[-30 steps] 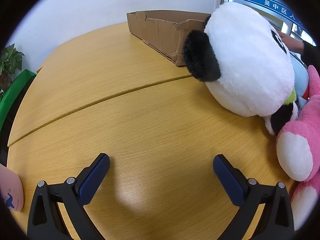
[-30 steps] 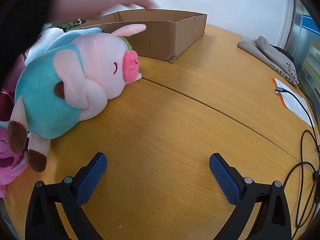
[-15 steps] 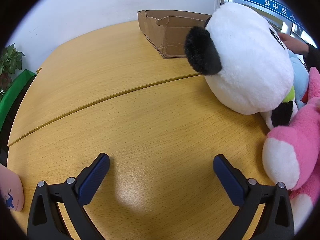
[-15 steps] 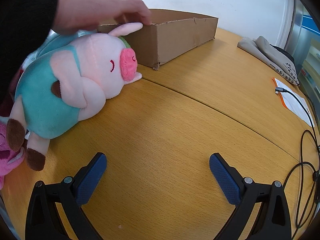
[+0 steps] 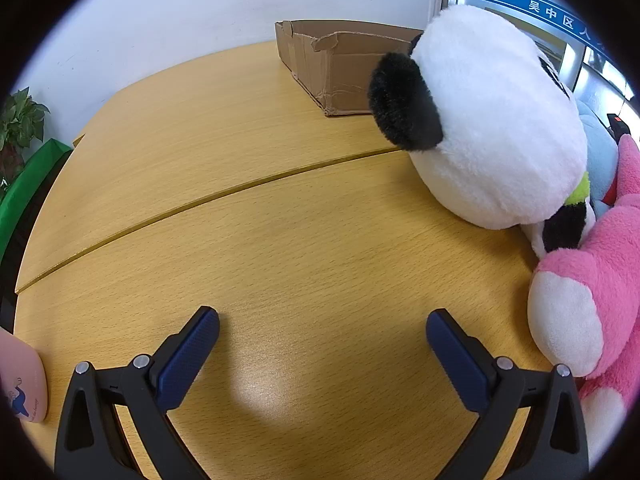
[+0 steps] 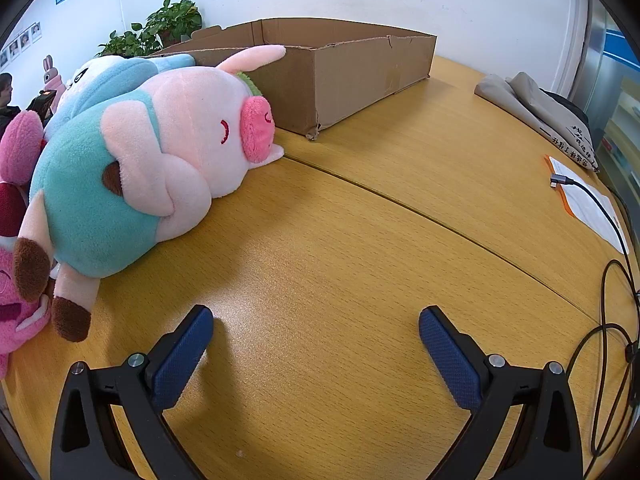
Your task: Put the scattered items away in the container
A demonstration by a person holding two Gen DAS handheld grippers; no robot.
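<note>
A shallow cardboard box (image 5: 344, 66) (image 6: 352, 68) stands at the back of the wooden table. In the left wrist view a large panda plush (image 5: 492, 128) lies on the right, with a pink plush (image 5: 592, 280) in front of it. In the right wrist view a pink pig plush in teal clothes (image 6: 152, 160) lies on the left, its ear resting against the box wall, with a light blue plush (image 6: 120, 76) behind it and a pink plush (image 6: 16, 208) at the left edge. My left gripper (image 5: 322, 322) is open over bare table. My right gripper (image 6: 316, 320) is also open, holding nothing.
A folded grey cloth (image 6: 540, 108), a paper sheet (image 6: 588, 200) and a black cable (image 6: 616, 280) lie at the table's right side. A pink flat object (image 5: 22, 384) sits at the left edge. Potted plants (image 6: 168, 20) stand behind the box. A person (image 6: 6, 92) is far left.
The hand and dark sleeve that held the box have left the view. The box has been shifted to the right on the table. Both grippers have stayed where they were.
</note>
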